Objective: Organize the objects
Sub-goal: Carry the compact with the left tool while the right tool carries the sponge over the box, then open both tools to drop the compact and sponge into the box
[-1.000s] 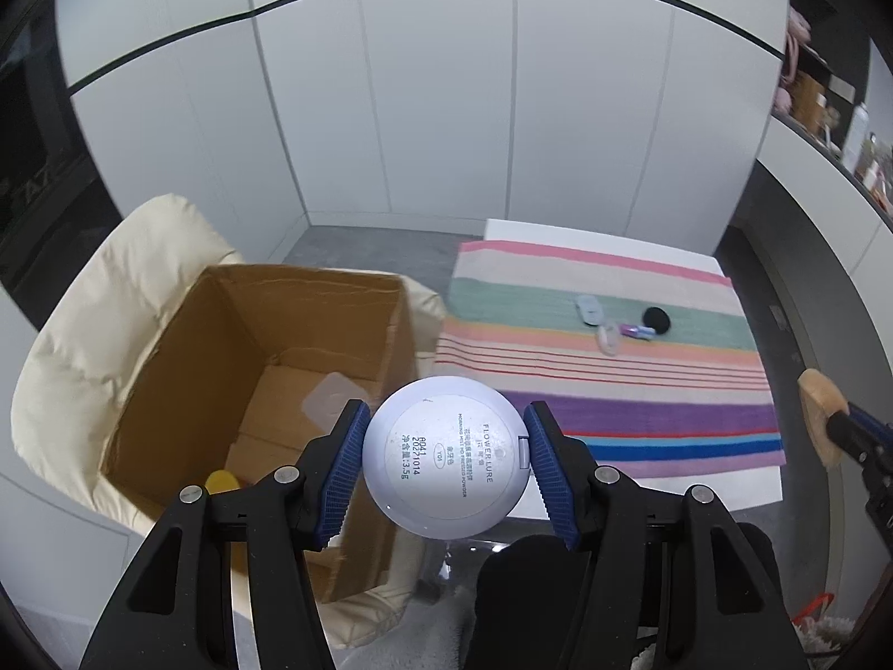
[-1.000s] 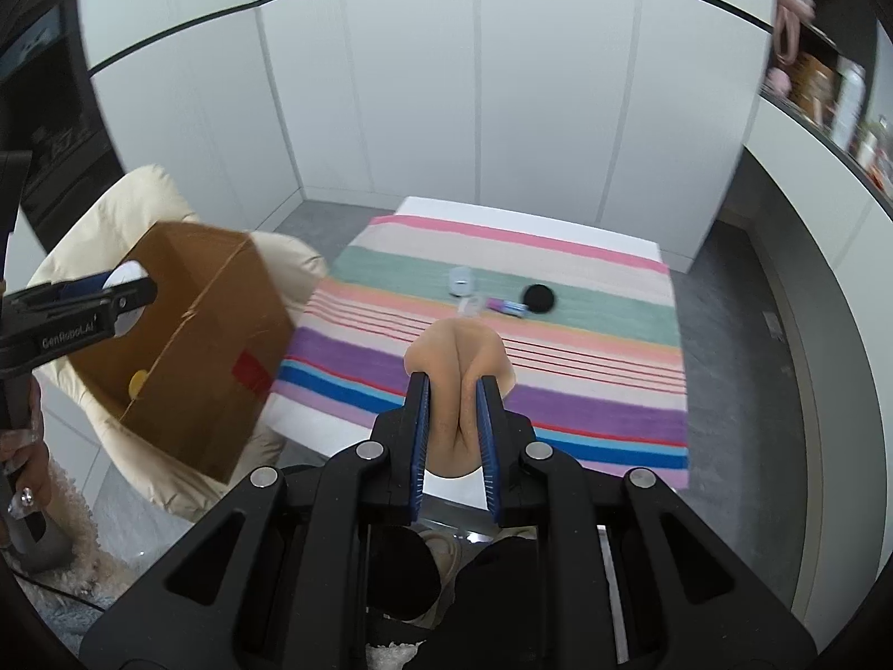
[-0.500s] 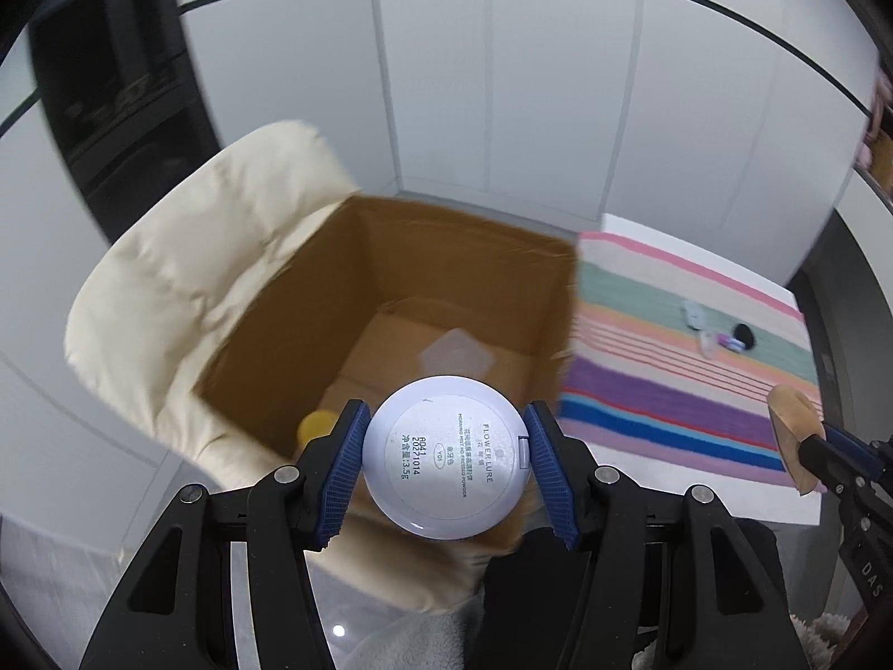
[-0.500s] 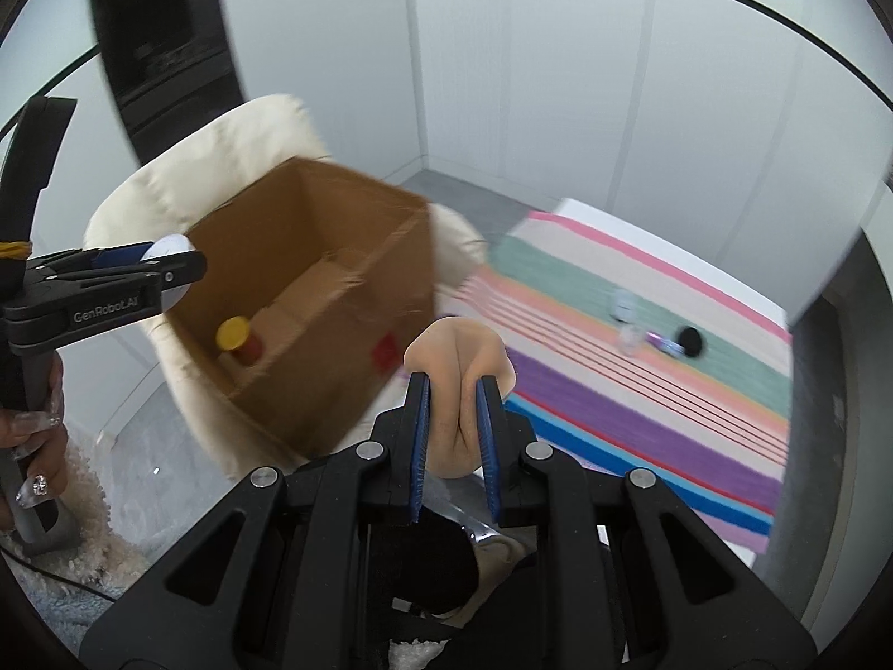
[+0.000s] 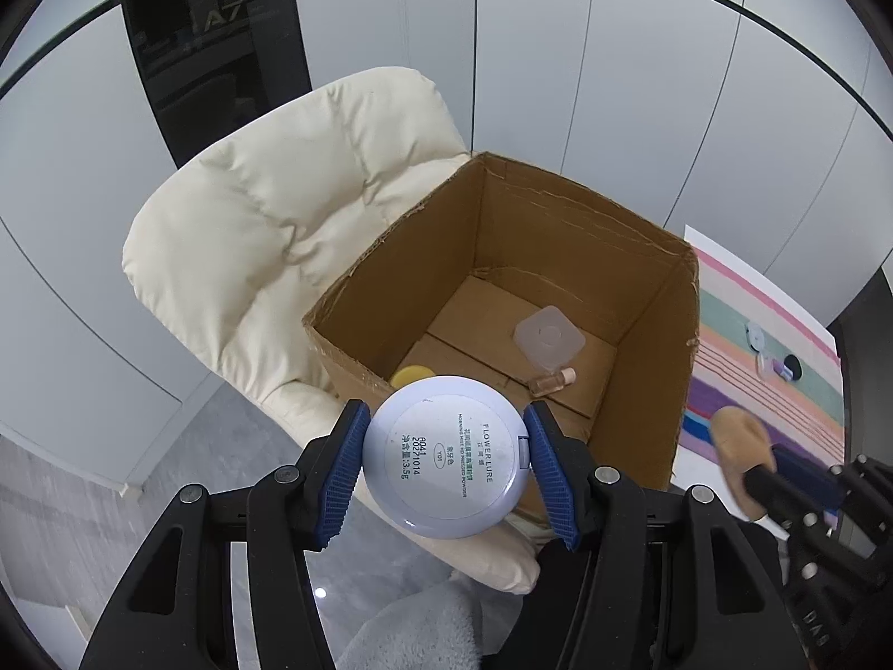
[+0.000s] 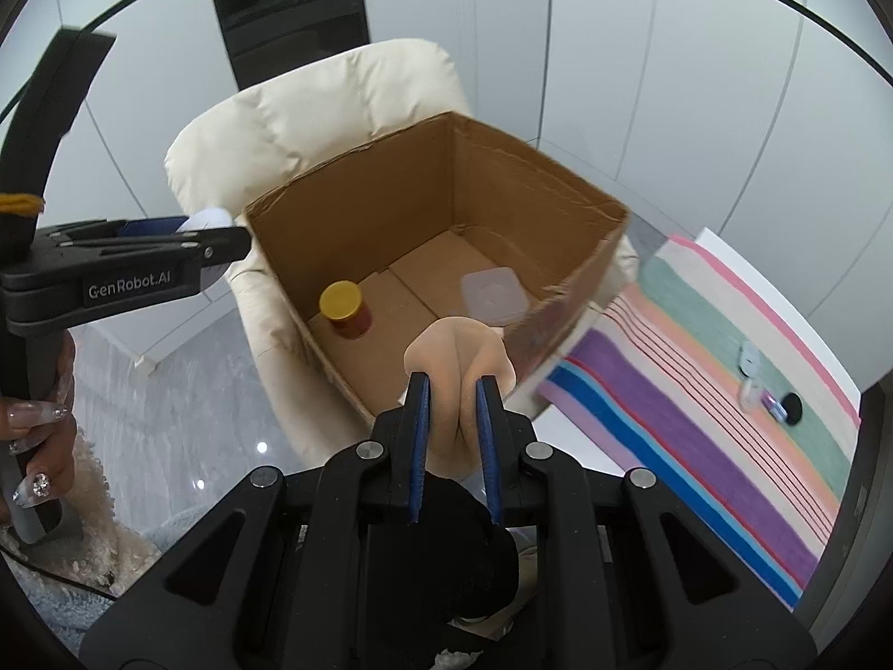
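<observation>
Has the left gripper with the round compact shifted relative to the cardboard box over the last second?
Yes. The left gripper, shut on the round compact, has swung away from the striped cloth and over the near rim of the cardboard box, which now fills its view.

Bright even light, soft shadows, fisheye-bent edges, slight motion blur.

I see a cream padded armchair (image 5: 290, 223) carrying an open brown cardboard box (image 5: 653, 368). Beside it, a white desk (image 6: 563, 430) under a striped multicoloured cloth (image 6: 697, 391), where a black round disc (image 6: 791, 405) and small clear pieces (image 6: 749, 360) lie together.
</observation>
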The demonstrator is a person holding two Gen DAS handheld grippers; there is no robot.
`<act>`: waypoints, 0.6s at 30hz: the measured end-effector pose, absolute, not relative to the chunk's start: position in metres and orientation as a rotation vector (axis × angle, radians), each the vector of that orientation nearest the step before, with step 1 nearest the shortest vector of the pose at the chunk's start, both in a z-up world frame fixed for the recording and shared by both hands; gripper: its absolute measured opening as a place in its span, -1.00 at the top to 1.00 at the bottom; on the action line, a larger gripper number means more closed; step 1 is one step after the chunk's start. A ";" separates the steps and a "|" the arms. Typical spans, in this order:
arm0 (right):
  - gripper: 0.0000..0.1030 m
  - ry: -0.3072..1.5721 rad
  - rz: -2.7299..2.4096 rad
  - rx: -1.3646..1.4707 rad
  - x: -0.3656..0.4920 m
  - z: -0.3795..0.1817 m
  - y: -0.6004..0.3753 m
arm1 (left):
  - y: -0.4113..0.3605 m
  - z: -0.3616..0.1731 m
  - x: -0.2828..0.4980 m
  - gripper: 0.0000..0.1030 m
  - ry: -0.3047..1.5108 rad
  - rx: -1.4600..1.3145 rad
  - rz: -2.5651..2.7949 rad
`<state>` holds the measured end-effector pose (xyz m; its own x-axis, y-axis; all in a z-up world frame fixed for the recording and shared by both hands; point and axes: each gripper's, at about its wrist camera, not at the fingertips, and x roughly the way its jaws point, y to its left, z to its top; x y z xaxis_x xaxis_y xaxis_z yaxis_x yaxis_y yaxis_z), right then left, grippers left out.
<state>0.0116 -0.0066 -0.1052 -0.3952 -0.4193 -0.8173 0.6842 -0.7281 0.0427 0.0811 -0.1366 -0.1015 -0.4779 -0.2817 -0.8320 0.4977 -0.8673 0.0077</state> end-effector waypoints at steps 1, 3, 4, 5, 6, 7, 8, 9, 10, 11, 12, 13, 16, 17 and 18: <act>0.67 0.404 -2.134 1.138 0.010 -0.107 -0.010 | -0.136 -0.102 0.078 -0.13 0.324 1.261 -2.346; 0.67 0.418 -2.123 1.142 0.006 -0.110 -0.015 | -0.137 -0.105 0.070 -0.13 0.312 1.271 -2.353; 0.67 0.427 -2.118 1.145 0.003 -0.112 -0.020 | -0.136 -0.105 0.066 -0.13 0.306 1.277 -2.357; 0.67 0.431 -2.115 1.147 -0.001 -0.114 -0.023 | -0.136 -0.107 0.062 -0.13 0.298 1.284 -2.360; 0.67 0.434 -2.111 1.152 -0.005 -0.117 -0.026 | -0.137 -0.109 0.057 -0.13 0.292 1.289 -2.362; 0.67 0.436 -2.109 1.154 -0.009 -0.119 -0.029 | -0.138 -0.110 0.053 -0.13 0.285 1.295 -2.362; 0.67 0.440 -2.106 1.158 -0.014 -0.121 -0.033 | -0.140 -0.113 0.048 -0.13 0.277 1.302 -2.359; 0.67 0.445 -2.104 1.161 -0.017 -0.124 -0.038 | -0.143 -0.115 0.043 -0.13 0.271 1.306 -2.354; 0.67 0.450 -2.101 1.161 -0.023 -0.126 -0.042 | -0.146 -0.118 0.038 -0.13 0.262 1.312 -2.349; 0.67 0.455 -2.096 1.163 -0.027 -0.129 -0.047 | -0.150 -0.121 0.032 -0.13 0.250 1.319 -2.342; 0.67 0.462 -2.090 1.165 -0.032 -0.131 -0.052 | -0.154 -0.124 0.027 -0.13 0.243 1.323 -2.337; 0.67 0.473 -2.084 1.166 -0.038 -0.135 -0.058 | -0.157 -0.127 0.021 -0.13 0.236 1.325 -2.332; 0.67 0.489 -2.066 1.179 -0.053 -0.146 -0.072 | -0.166 -0.136 0.002 -0.13 0.201 1.338 -2.317; 0.67 0.495 -2.060 1.188 -0.061 -0.152 -0.078 | -0.169 -0.139 -0.005 -0.13 0.192 1.343 -2.311; 0.67 0.500 -2.055 1.196 -0.066 -0.156 -0.083 | -0.172 -0.143 -0.011 -0.13 0.187 1.351 -2.305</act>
